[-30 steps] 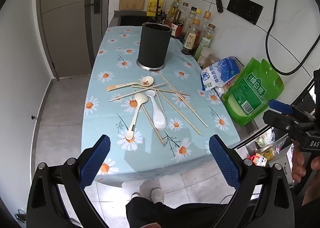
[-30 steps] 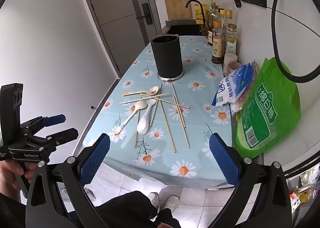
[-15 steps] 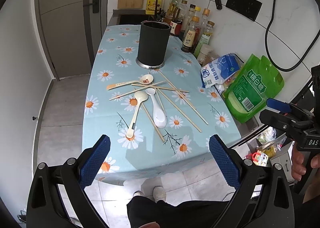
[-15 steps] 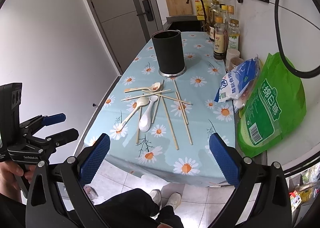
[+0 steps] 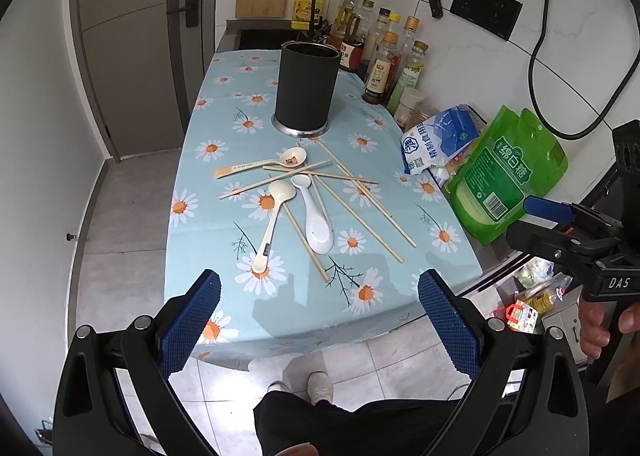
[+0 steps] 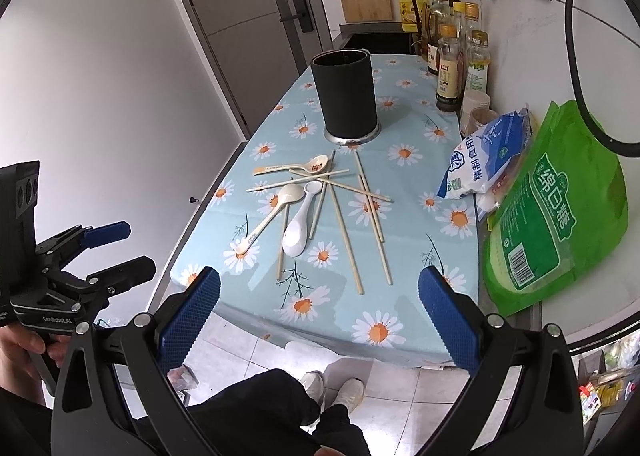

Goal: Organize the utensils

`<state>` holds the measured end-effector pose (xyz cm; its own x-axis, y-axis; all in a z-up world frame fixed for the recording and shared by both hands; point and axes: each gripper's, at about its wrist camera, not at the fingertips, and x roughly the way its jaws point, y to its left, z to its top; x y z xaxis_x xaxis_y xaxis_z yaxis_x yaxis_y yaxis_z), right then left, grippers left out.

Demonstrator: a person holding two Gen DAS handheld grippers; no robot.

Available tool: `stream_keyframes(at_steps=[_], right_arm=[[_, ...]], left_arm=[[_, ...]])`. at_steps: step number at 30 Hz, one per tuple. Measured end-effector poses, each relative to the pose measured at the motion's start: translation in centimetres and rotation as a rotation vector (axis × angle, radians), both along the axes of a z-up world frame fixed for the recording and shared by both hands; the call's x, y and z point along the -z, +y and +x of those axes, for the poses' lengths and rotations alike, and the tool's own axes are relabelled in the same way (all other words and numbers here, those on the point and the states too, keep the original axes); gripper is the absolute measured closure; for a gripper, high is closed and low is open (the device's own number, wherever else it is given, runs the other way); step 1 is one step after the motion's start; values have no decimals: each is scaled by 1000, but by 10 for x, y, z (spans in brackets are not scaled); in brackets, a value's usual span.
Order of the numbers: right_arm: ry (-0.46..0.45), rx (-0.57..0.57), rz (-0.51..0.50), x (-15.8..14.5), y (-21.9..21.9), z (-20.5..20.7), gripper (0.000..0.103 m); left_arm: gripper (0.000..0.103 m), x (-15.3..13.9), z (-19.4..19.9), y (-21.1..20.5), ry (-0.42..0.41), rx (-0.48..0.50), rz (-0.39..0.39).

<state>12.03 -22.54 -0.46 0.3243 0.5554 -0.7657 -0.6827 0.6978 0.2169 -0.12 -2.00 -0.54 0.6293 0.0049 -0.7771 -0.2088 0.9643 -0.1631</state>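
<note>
Narrow bench under a light-blue cloth printed with daisies, running away toward a sink in a kitchen with grey doors and white tiled wall. Near the far middle, an upright black holder on a metal base, mouth open upward. Just in front of it, a loose heap of utensils: pale chopsticks crossing one another, most with long axes running diagonally from the holder toward the near right edge, a few lying nearly crosswise. White spoon lying lengthwise, small end toward the holder, broad end toward the near edge. Cream spoon beside it on the left, bowl toward the holder, handle slanting to the near left. Third spoon lying crosswise, bowl right, handle left. Along the right edge: bottles, a blue-and-white bag, a green bag. Left hand-held gripper spread wide, empty, held before the near edge above tiled floor. Right hand-held gripper likewise spread, holding nothing.
</note>
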Motion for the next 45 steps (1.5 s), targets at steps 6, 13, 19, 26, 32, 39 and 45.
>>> stream_keyframes(at_steps=[6,13,19,26,32,39,45], right_arm=[[-1,-8,-4,0,0,-2,4],[5,-1,-3,0,-2,0,4],[-5,-5,3,1,-2,1,4],[1,-18,2,0,0,4,4],[10,-28,-1,-1,0,9,4],[19,-38,-14,1,2,13,4],[31,-51,-11,5,6,16,4]], left_arm=[[7,-1,1,-2,6,2,-2],[7,-2,8,-8,14,14,5],[7,-4,9,-7,6,0,17],[7,-7,10,-7,9,3,17],[7,-2,14,-6,20,8,9],[7,-5,18,-8,15,17,15],[7,-4,24,-10,22,16,17]])
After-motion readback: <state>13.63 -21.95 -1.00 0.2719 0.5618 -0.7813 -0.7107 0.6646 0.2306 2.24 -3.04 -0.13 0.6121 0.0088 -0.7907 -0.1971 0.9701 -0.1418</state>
